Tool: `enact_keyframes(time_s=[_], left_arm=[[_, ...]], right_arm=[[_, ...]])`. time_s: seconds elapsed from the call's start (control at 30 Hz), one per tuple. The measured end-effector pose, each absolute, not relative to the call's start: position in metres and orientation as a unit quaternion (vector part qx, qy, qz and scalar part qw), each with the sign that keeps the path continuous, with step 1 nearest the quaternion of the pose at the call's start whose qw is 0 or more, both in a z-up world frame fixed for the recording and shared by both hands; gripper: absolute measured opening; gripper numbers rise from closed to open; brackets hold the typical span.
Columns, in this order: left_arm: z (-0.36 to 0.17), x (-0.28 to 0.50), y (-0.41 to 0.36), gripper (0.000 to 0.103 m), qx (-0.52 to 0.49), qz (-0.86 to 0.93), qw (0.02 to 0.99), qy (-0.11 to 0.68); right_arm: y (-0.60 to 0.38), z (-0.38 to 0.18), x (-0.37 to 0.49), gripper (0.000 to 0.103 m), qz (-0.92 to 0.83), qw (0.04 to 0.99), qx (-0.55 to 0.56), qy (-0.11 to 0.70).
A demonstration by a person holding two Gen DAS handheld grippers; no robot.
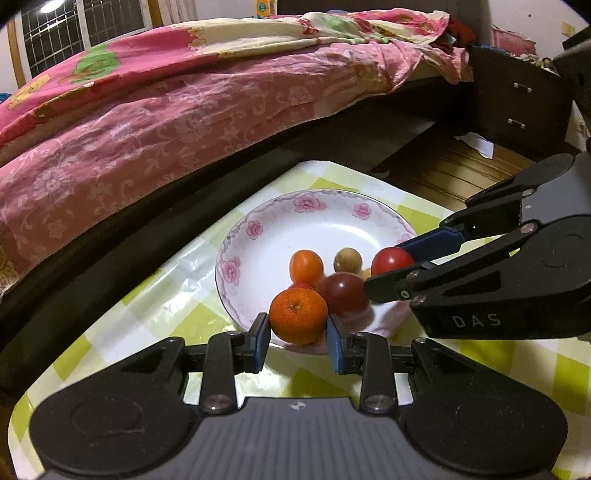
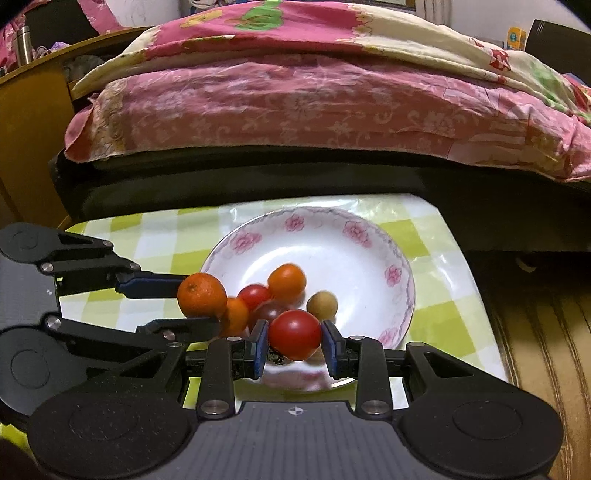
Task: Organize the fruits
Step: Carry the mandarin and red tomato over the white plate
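The only lettering I can read is "DAS", in pale raised capitals on the black body of my right gripper, seen from the left wrist camera where that gripper reaches in from the right side. A small cross-in-circle mark sits on the ribbed grey housing at the bottom centre of each wrist view. On the bed, far back, stands a yellow box with a blue and green print; I see it in the right wrist view as well, but its text is too small to make out.
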State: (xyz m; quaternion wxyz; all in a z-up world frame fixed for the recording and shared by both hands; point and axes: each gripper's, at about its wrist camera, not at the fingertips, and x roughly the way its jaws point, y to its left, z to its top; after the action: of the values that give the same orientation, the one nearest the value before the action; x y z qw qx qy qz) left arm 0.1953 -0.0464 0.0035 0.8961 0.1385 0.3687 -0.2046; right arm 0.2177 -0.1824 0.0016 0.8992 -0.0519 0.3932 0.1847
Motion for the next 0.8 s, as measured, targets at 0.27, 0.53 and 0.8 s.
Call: enact_keyframes(time_s=[0.27, 0.53, 0.8], left_arm=[[-0.001, 0.215, -0.042, 0.040, 0.113, -0.189, 0.905, 0.364], [0.001, 0.227, -0.045, 0.040, 0.093, -0.196, 0.907, 0.362], [-0.012, 0.245, -0.044, 0.041, 0.074, -0.194, 0.896, 0.392]], right_arm=[[-0.187, -0.006, 0.236, 0.027, 0.172, 0.901, -0.049, 0.395], [-0.193, -0.008, 0.252, 0.027, 0.167, 0.902, -0.031, 0.397], [-0.197, -0.012, 0.263, 0.027, 0.169, 0.899, -0.003, 0.404]])
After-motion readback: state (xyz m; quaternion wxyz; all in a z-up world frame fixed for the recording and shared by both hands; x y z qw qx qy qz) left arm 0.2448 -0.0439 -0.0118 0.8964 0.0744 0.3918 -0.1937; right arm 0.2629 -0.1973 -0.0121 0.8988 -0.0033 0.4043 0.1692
